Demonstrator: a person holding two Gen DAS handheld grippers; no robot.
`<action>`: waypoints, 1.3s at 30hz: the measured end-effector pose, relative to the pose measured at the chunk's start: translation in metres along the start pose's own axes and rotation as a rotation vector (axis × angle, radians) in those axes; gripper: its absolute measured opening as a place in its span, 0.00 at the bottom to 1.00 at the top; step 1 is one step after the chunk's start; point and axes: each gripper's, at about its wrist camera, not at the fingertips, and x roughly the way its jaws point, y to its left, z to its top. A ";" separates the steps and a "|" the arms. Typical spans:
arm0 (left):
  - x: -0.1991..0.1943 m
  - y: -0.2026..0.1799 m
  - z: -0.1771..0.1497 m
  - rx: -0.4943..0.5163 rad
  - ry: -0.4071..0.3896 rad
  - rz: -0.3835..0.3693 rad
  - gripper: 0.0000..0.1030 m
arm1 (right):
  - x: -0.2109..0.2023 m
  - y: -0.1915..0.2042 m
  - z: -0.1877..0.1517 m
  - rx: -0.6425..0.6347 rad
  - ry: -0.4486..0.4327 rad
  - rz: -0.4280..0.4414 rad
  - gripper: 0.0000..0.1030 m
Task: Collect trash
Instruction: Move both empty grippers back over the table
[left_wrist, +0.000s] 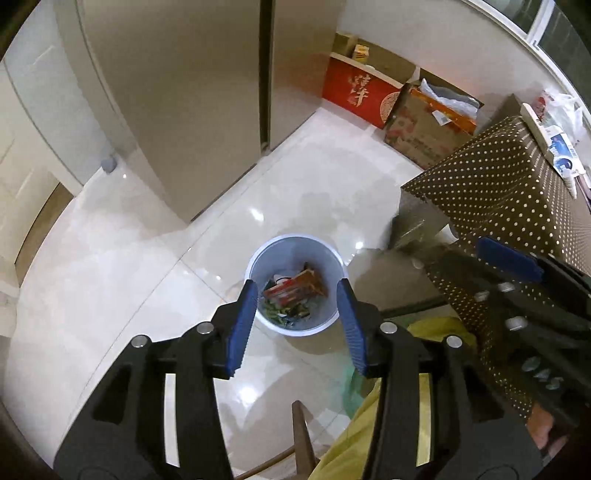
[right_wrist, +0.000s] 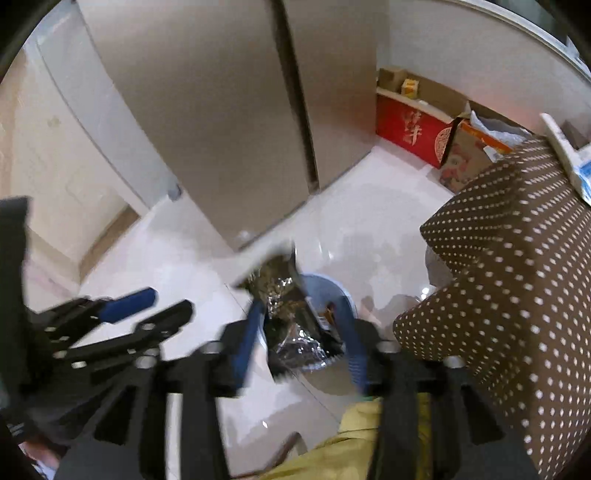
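Wrapper: crinkled silver foil wrapper (right_wrist: 295, 325) is hanging between wide right gripper (right_wrist: 299, 343) fingers; grip unclear.
Handling: seeming light, crushable, slippery; pinching its folded edge.
Left gripper (left_wrist: 295, 325): gaping empty above round pale-blue plastic bin (left_wrist: 325, 258).

The bin (left_wrist: 296, 284) stands on the floor (left_wrist: 110, 266) with trash (left_wrist: 293, 295) inside it. The fridge (left_wrist: 177, 92) rises far behind it; cardboard boxes (left_wrist: 413, 125) sit far right, and the cloth-covered table (left_wrist: 509, 184) stands to the bin's right.

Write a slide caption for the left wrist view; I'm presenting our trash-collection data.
Open left gripper poised above a white trash bin already holding wrappers on the tiled floor.
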 end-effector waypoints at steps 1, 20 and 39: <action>-0.001 0.001 -0.001 0.000 -0.002 0.004 0.43 | 0.001 0.000 -0.002 0.001 -0.001 0.003 0.55; -0.043 -0.038 0.007 0.102 -0.093 -0.021 0.49 | -0.100 -0.045 -0.010 0.047 -0.185 -0.003 0.56; -0.059 -0.171 0.023 0.322 -0.130 -0.171 0.56 | -0.132 -0.195 -0.037 0.308 -0.227 -0.188 0.69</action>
